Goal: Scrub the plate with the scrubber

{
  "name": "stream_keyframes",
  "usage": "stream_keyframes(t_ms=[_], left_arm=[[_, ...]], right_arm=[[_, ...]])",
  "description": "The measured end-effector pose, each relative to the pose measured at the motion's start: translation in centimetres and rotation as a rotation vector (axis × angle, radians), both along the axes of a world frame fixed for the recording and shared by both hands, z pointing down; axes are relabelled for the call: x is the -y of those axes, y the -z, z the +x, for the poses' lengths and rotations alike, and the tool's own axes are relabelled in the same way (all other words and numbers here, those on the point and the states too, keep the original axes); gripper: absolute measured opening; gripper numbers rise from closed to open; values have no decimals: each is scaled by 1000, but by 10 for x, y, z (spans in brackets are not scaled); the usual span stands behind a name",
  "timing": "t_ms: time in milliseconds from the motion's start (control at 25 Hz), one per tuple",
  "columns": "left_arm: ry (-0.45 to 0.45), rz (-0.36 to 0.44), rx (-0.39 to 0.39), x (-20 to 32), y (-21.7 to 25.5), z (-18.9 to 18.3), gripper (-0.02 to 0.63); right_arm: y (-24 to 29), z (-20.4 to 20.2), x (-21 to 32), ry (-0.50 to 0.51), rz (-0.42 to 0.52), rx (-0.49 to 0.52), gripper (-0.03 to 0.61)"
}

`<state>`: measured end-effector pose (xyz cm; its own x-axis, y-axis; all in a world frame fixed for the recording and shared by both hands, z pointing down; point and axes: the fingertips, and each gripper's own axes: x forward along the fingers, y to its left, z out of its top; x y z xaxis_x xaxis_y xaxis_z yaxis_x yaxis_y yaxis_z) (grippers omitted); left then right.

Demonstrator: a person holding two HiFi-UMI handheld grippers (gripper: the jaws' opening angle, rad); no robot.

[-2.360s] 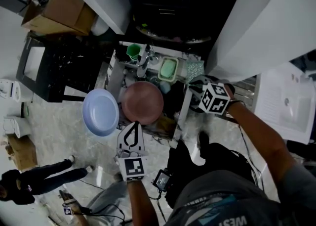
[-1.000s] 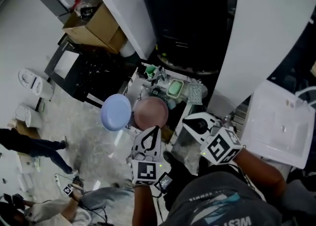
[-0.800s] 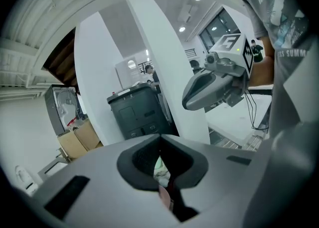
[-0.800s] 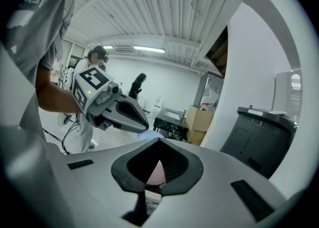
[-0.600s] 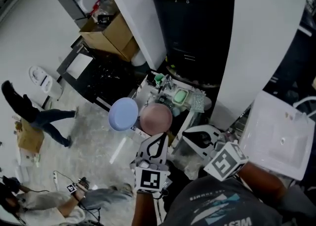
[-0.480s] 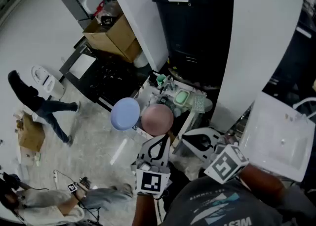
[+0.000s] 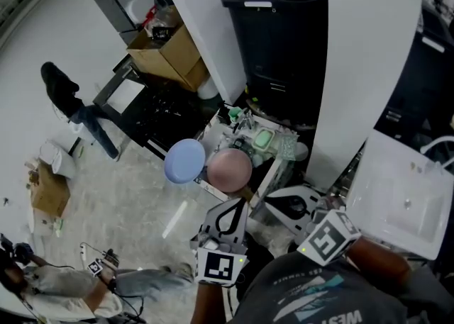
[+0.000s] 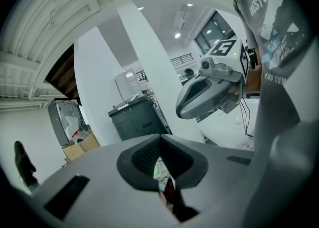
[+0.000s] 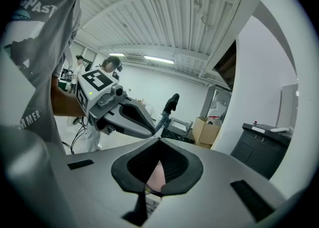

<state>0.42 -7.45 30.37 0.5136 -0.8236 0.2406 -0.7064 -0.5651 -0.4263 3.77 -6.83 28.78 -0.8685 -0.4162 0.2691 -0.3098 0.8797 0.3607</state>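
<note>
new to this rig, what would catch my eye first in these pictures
A round pink plate and a round pale blue plate lie side by side at the head view's centre, bright against dark clutter. Above them in the picture stands a tall black bin, and the left gripper and right gripper, both shut and empty, hang near the bottom edge.

the left gripper (image 7: 239,204) and right gripper (image 7: 273,199) hang near each other, well apart from the pink plate (image 7: 229,170) and blue plate (image 7: 184,161), with open air between. beyond the plates, small clutter (image 7: 259,138) crowds the far edge, and a black bin (image 7: 280,32) and a white pillar (image 7: 362,53) on the right wall it in; the side toward the floor (image 7: 128,195) at left lies open.
</note>
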Motion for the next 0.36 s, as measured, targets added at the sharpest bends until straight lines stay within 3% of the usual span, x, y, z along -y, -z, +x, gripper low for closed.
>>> stream_keyframes(t_ms=[360], left_arm=[[-1, -3, 9, -7, 0, 5, 3]], right_arm=[[-2, 10, -4, -15, -5, 9, 28]])
